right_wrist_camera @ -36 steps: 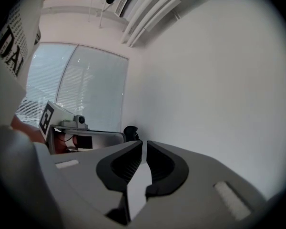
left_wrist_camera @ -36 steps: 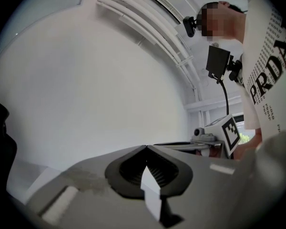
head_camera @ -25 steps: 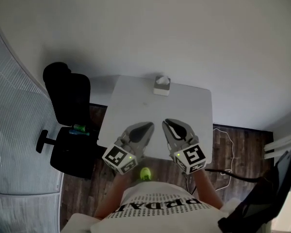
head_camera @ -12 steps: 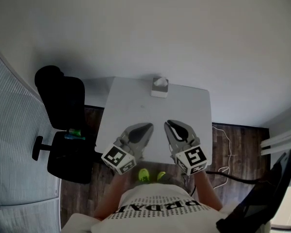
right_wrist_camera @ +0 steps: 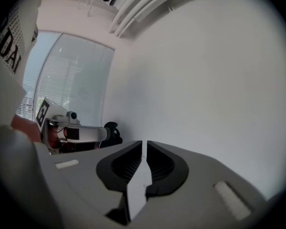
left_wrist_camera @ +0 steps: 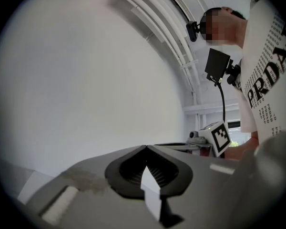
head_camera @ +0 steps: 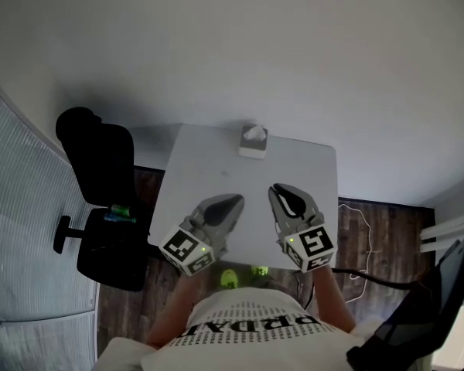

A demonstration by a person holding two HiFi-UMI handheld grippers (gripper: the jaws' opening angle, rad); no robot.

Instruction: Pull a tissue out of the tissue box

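Surface: a rectangular desk (head_camera: pixel 209 168) with a smooth, matte white top and squared corners. It stands against a plain white wall (head_camera: pixel 255 45) on a floor (head_camera: pixel 383 230) of dark wood planks.

Room: a black office chair (head_camera: pixel 100 165) with a padded back stands at the left side of the desk. Beyond the chair, a curved window with pale horizontal blinds (head_camera: pixel 23 230) runs along the left.

Task item: the tissue box (head_camera: pixel 253 141) is a small, light-coloured block at the far edge of the desk, near the middle of that edge and close to the wall. A white tuft appears to stand out of its top, though it is too small to confirm.

Left hand-held gripper (head_camera: pixel 233 202): grey moulded body, dark ribbed pads, over the near edge of the desk. The jaw tips are pressed together with nothing between them.

Right hand-held gripper (head_camera: pixel 281 191): same build, beside the left one over the near part of the desk. Its jaws are closed to a thin slit and hold nothing. Both are well apart from the tissue box.
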